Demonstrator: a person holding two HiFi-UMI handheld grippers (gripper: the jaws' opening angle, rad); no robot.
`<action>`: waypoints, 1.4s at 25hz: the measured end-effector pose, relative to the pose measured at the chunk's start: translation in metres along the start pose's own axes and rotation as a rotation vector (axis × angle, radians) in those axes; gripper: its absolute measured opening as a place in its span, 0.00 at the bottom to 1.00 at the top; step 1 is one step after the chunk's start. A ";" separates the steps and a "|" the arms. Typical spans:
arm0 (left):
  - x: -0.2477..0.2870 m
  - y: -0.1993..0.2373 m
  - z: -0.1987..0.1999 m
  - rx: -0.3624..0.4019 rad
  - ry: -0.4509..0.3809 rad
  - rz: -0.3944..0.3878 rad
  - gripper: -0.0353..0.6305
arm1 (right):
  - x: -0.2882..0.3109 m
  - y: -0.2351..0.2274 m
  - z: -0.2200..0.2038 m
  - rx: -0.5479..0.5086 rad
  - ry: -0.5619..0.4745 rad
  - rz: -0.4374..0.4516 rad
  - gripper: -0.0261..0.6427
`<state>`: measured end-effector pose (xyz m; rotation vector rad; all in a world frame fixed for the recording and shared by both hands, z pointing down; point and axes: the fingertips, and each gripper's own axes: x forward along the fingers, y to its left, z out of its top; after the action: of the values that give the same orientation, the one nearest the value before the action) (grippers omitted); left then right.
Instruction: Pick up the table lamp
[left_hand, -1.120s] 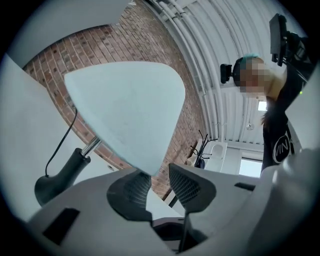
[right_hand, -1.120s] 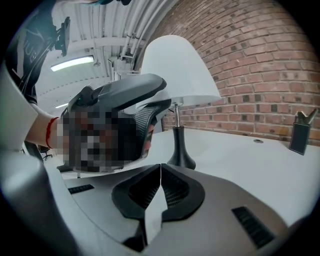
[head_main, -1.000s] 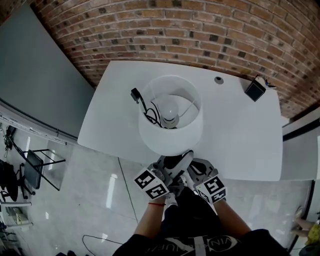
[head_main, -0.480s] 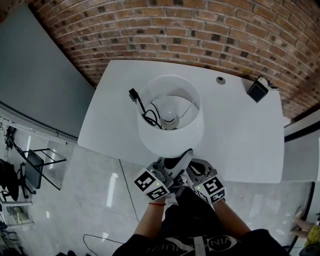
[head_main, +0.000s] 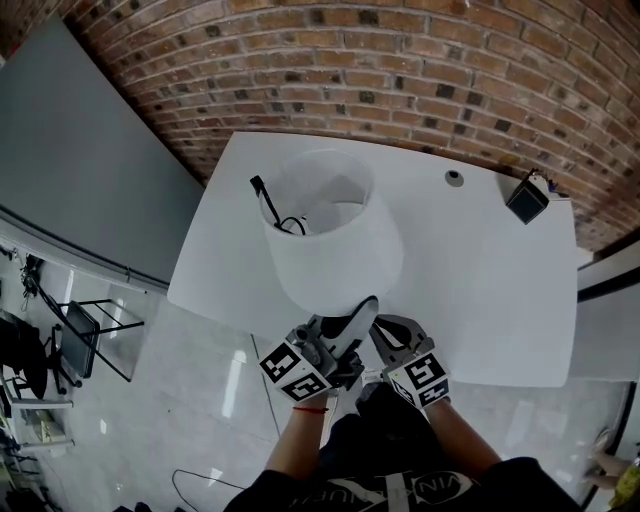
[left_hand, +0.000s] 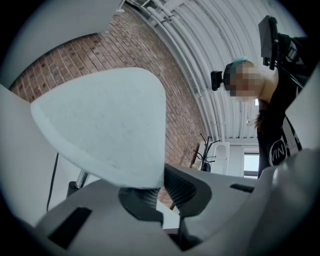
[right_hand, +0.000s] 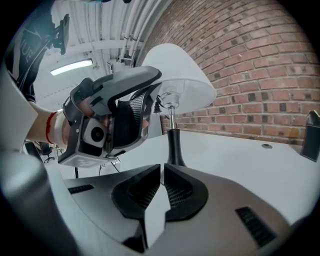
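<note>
While looking along the left gripper, found its jaws clenched on the lower rim of the lampshade, with the rim against the pad at picture left and a sliver of brick showing through lower down. Placed it at lower centre of the head view, tips reaching up to the shade's near edge. Noted the right gripper just beside it, on its right in the head view, jaws pressed together, grasping nothing, aimed across the white table.

Logged the table lamp at the centre of the head view, on the table's left half near its lower edge, shade leaning with the top opening toward the upper left. Picked out in the right gripper view a thin metal stem dropping to a black base; could not tell whether the base touches the tabletop, its foot hidden behind the gripper body. Spotted a black cable hooked over the shade's top rim at upper left.

Farther out, counted 1 small black box at the table's upper-right corner and 1 round grey disc left of it, both well apart from the lamp. Beyond, recorded a brick wall along the top and a pale tiled floor at lower left.
</note>
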<state>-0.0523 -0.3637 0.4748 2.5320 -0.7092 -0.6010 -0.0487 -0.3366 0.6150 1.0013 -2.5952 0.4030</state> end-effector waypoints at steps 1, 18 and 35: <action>0.002 0.003 0.004 -0.006 -0.004 0.003 0.08 | 0.003 -0.004 0.003 -0.009 0.004 0.000 0.05; 0.003 0.027 0.032 -0.055 -0.018 -0.018 0.07 | 0.071 -0.025 0.024 -0.018 0.092 0.029 0.22; -0.001 0.040 0.046 -0.091 -0.047 -0.047 0.07 | 0.116 -0.032 0.028 -0.064 0.152 -0.005 0.28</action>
<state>-0.0919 -0.4073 0.4583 2.4641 -0.6255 -0.6945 -0.1135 -0.4389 0.6409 0.9186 -2.4533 0.3777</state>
